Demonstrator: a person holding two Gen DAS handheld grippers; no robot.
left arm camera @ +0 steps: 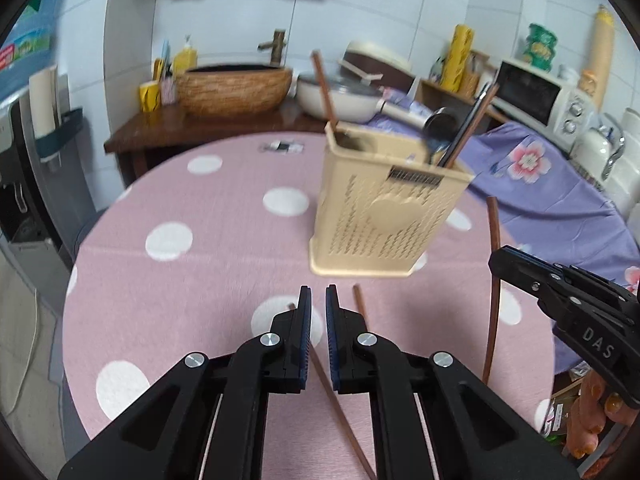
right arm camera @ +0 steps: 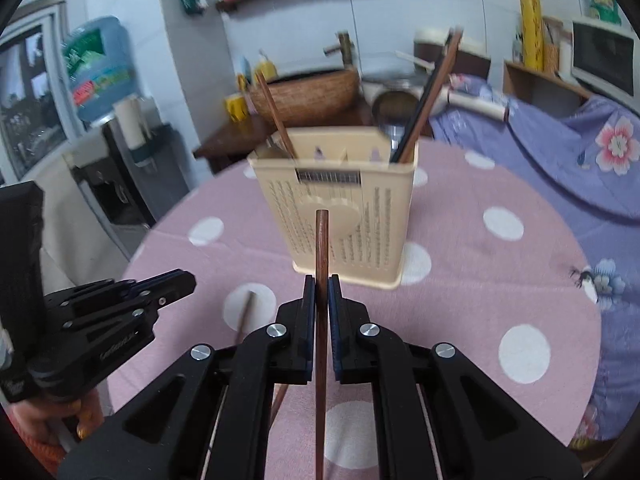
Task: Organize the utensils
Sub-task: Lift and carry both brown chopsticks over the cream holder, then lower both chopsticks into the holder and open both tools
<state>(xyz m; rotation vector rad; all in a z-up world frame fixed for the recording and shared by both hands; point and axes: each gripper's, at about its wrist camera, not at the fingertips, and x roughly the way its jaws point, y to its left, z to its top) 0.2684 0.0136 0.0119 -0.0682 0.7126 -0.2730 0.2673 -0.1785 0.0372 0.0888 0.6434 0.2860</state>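
Chopsticks are the things in play here, thin dark-brown wooden sticks with round section and blunt ends. One chopstick point(right arm camera: 322, 280) is clamped between the fingers of the right gripper point(right arm camera: 321, 292); in the right wrist view its long axis runs straight up the picture, its upper end standing in front of the utensil holder point(right arm camera: 340, 216) and its lower part passing down between the gripper's arms. In the left wrist view the same stick point(left arm camera: 495, 280) stands nearly upright, a little bowed by the lens, above the table point(left arm camera: 192, 280). The left gripper point(left arm camera: 318, 304) has its fingers closed as well, on a second chopstick point(left arm camera: 336, 400) that runs slanted from between the pads down toward the lower edge of the picture; its short upper end point(left arm camera: 359, 300) shows just right of the fingers. The holder is a beige plastic box with perforated walls and a round raised mark on the front, and it stands on the pink cloth with white dots. In it a brown chopstick point(right arm camera: 276, 116) leans to the left from the left compartment, and two more sticks point(right arm camera: 430, 96), one dark and one brown, lean to the right from the right compartment beside a metal ladle point(right arm camera: 394, 114).
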